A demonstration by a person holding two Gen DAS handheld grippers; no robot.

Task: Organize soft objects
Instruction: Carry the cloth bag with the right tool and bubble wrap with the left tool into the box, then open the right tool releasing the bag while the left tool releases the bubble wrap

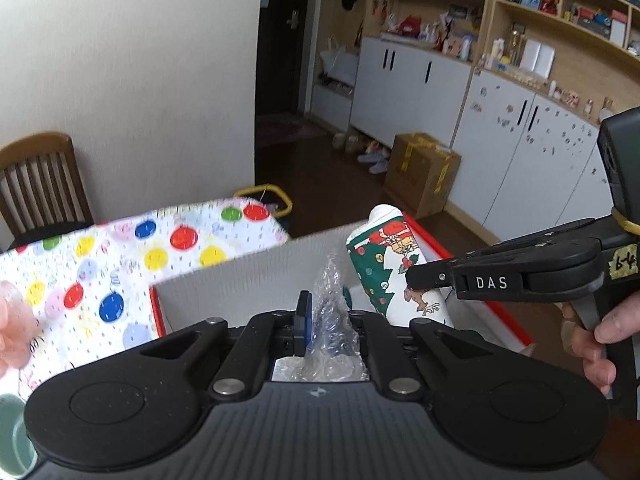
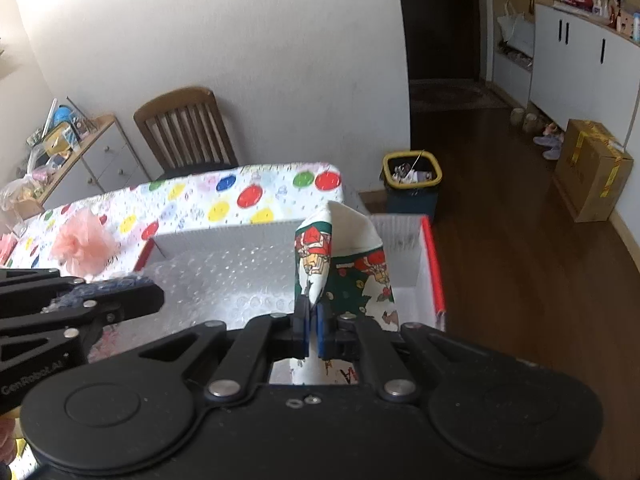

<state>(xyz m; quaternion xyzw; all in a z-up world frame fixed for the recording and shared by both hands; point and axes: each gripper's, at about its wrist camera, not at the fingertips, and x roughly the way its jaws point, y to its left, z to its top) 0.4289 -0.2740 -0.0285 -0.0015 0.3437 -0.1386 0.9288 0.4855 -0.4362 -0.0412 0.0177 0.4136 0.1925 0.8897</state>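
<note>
Left to right. Pink tulle puff [image 2: 84, 246] sits on the polka-dot tablecloth [image 1: 92, 272], well left of the box, nothing touching it. Next, my left gripper [image 1: 326, 320]: fingers clenched on a bunched corner of the bubble wrap [image 1: 328, 320], pulled up into a peak between the pads. In the right wrist view, the rest of that sheet lies flat inside the white box [image 2: 256, 236] with red edging, covering its floor on the left. Then my right gripper [image 2: 312, 328]: blue pads pinched on the Christmas-print cloth [image 2: 320, 264], which stands up above the fingers, folded over, white underside showing at the top. In the left wrist view, it hangs over the box's right half. Right of the box, on the floor: yellow-rimmed bin [image 2: 412, 180], then a cardboard carton [image 2: 592, 172] by the white cabinets.
</note>
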